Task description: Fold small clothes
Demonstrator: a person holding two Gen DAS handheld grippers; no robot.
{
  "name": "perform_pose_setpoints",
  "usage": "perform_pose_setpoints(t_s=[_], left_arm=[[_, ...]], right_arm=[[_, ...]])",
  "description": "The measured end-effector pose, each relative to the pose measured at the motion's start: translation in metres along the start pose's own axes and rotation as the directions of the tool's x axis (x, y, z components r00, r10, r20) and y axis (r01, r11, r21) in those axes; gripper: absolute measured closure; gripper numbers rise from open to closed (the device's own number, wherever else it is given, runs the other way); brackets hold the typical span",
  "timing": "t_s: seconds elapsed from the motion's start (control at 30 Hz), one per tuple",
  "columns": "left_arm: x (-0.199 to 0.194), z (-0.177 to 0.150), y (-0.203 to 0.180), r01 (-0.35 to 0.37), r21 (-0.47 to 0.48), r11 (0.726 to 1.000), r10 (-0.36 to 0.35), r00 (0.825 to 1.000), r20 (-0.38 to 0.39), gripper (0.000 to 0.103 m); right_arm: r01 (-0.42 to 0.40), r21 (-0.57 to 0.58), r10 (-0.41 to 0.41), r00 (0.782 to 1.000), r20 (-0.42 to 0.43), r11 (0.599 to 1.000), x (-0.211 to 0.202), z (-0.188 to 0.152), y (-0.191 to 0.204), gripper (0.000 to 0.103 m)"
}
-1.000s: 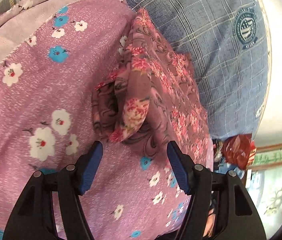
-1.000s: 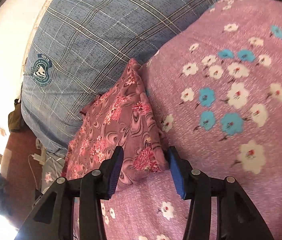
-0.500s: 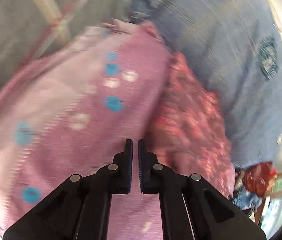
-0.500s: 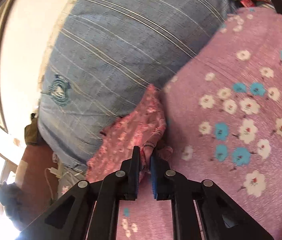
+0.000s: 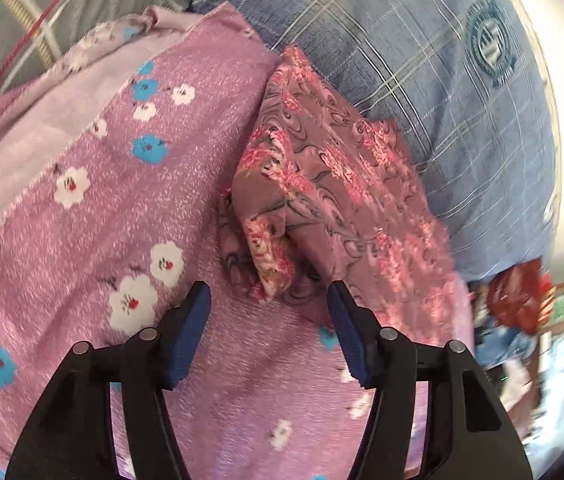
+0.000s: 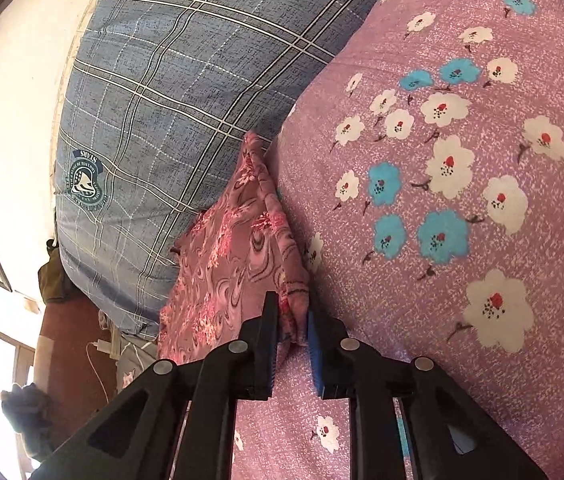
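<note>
A small mauve garment printed with pink flowers and dark swirls (image 5: 334, 184) lies folded on a purple fleece blanket scattered with white and blue blossoms (image 5: 129, 216). Its far edge rests against a large blue plaid pillow bearing a round dark-green crest (image 5: 434, 64).

In the left wrist view, the left gripper (image 5: 267, 304) hovers just short of the garment's near end with its jaws spread wide and nothing between them; a loose folded flap of the cloth sits just beyond the gap, and the right blue pad (image 5: 346, 336) is at the garment's near edge.

In the right wrist view, the right gripper (image 6: 292, 320) has its jaws drawn close together, pinching the near corner of the garment (image 6: 237, 248), with a bunched fold of fabric squeezed between the black left finger (image 6: 267, 344) and the blue-padded right one. From there the cloth runs away to a narrow tip at the seam where blanket (image 6: 462, 240) and pillow (image 6: 185, 80) meet.
</note>
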State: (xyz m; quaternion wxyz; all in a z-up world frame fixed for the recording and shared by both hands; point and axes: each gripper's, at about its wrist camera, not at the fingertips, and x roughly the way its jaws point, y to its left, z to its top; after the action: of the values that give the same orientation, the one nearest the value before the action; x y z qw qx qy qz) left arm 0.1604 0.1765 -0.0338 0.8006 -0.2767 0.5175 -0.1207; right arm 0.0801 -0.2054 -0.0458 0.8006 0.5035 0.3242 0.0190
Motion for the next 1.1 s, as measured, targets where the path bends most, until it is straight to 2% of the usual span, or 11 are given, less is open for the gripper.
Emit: perform_pose_setpoints(t_s=[0.1, 0.3, 0.33, 0.4, 0.43, 0.53, 0.63, 0.77, 0.9, 1.0, 1.1], left_arm=[[-0.002, -0.002, -0.007, -0.057, 0.114, 0.992, 0.053, 0.998, 0.035, 0.046], [0.015, -0.007, -0.033, -0.233, 0.409, 0.882, 0.220, 0.972, 0.081, 0.045], [0.019, -0.007, -0.035, -0.243, 0.425, 0.872, 0.228, 0.970, 0.088, 0.051], [0.024, -0.005, -0.036, -0.246, 0.435, 0.866, 0.231, 0.969, 0.088, 0.084], [0.026, -0.002, -0.036, -0.234, 0.427, 0.874, 0.222, 0.972, 0.076, 0.093], [0.013, 0.007, -0.033, -0.230, 0.372, 0.899, 0.204, 0.973, 0.107, 0.096], [-0.025, 0.020, -0.028, -0.115, 0.309, 0.944, 0.080, 0.989, 0.123, 0.096], [-0.039, 0.024, -0.020, -0.130, 0.337, 0.933, 0.100, 0.989, 0.106, 0.096], [-0.003, 0.015, 0.009, -0.199, 0.296, 0.934, 0.211, 0.977, -0.010, 0.096], [-0.010, 0.007, 0.017, -0.168, 0.272, 0.948, 0.175, 0.985, 0.000, 0.094], [-0.037, 0.008, 0.011, -0.090, 0.271, 0.958, 0.084, 0.996, 0.032, 0.094]], right_arm=[[-0.005, 0.004, 0.005, 1.000, 0.001, 1.000, 0.000, -0.001, -0.002, 0.087], [-0.005, 0.012, 0.005, 1.000, -0.001, 1.000, 0.002, 0.001, -0.003, 0.089], [-0.005, 0.012, 0.005, 1.000, 0.001, 1.000, 0.002, 0.000, -0.003, 0.089], [-0.006, 0.013, 0.006, 1.000, 0.002, 1.000, 0.002, 0.001, -0.003, 0.089], [-0.006, 0.010, 0.006, 1.000, 0.003, 1.000, 0.002, 0.000, -0.003, 0.089], [0.017, -0.042, -0.017, 1.000, 0.002, 0.999, 0.001, 0.000, 0.003, 0.091], [-0.059, -0.051, 0.061, 0.998, 0.033, 0.997, -0.015, 0.003, 0.017, 0.094], [-0.102, -0.102, 0.113, 0.987, 0.113, 0.990, -0.048, 0.014, 0.037, 0.100], [-0.009, -0.023, 0.012, 0.993, 0.116, 1.000, -0.048, 0.019, 0.004, 0.103], [0.088, -0.020, -0.087, 0.994, 0.061, 0.996, -0.045, 0.011, -0.014, 0.102], [0.074, -0.038, -0.072, 0.996, 0.049, 0.997, -0.050, 0.009, -0.010, 0.095]])
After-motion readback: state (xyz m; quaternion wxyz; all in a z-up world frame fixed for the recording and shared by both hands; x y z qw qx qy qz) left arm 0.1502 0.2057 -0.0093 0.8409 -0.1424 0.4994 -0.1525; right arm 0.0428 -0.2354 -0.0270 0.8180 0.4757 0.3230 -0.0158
